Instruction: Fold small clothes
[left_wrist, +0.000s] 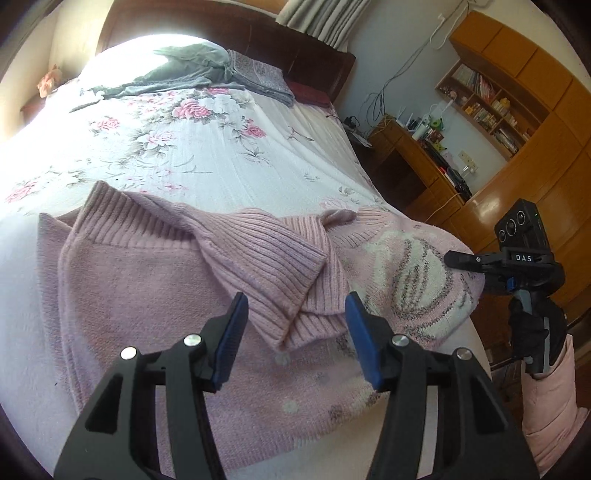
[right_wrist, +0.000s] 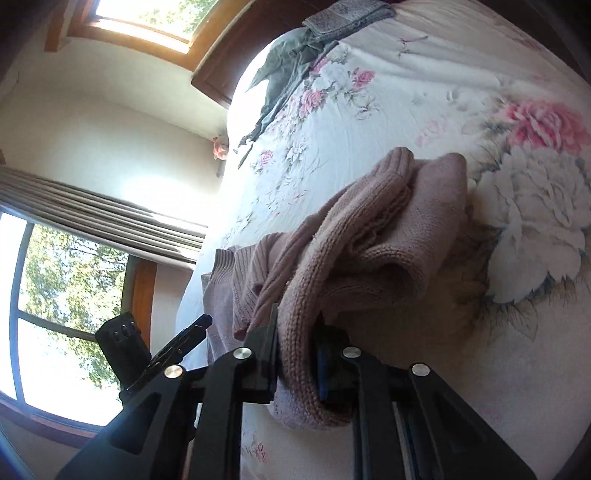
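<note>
- The bed (left_wrist: 229, 155), under a floral sheet, carries everything; the pink sweater (left_wrist: 147, 295) lies across its near edge, in front of both grippers.
- The sweater is, by my judgement, partly folded: in the left wrist view its body lies mostly flat, with one ribbed sleeve (left_wrist: 273, 266) laid inward over the chest and ending between the left fingers.
- Left to do, as I read it: bring in the right-hand side, which is bunched in the right wrist view, then fold the body over and square it.
- A grey garment (left_wrist: 184, 70) lies crumpled by the headboard, apparently not yet folded.
- The shelf (left_wrist: 484, 107) across the room holds books and small items, too small to name; no basket or bin for clothes shows.
- The right gripper (right_wrist: 295, 354) has its jaws closed on a thick knit roll at the sweater's right edge.
- The left gripper (left_wrist: 295, 332) hovers over the sleeve cuff, jaws wide apart, holding nothing.
</note>
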